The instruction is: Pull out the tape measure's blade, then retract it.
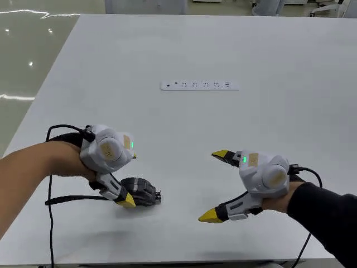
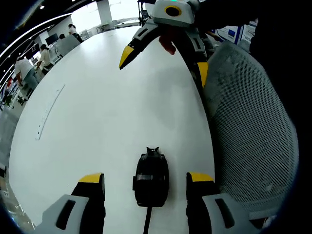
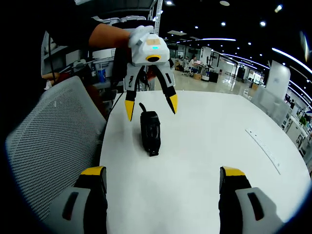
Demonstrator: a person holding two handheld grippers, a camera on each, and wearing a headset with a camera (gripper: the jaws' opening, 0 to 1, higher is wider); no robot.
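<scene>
Tape measure lies flat, blade in. We hold the left gripper spread around it, ready to clamp. The right gripper hovers near it, jaws wide, likely to catch the blade.

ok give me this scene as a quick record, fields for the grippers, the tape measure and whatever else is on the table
surface: white table
tape measure: black, lying on the table, blade not pulled out
left gripper: open, fingers either side of the tape measure, apart from it
right gripper: open, holding nothing, off to the side of the tape measure
other: white power strip farther back on the table
task stage: blade pull not yet begun
</scene>
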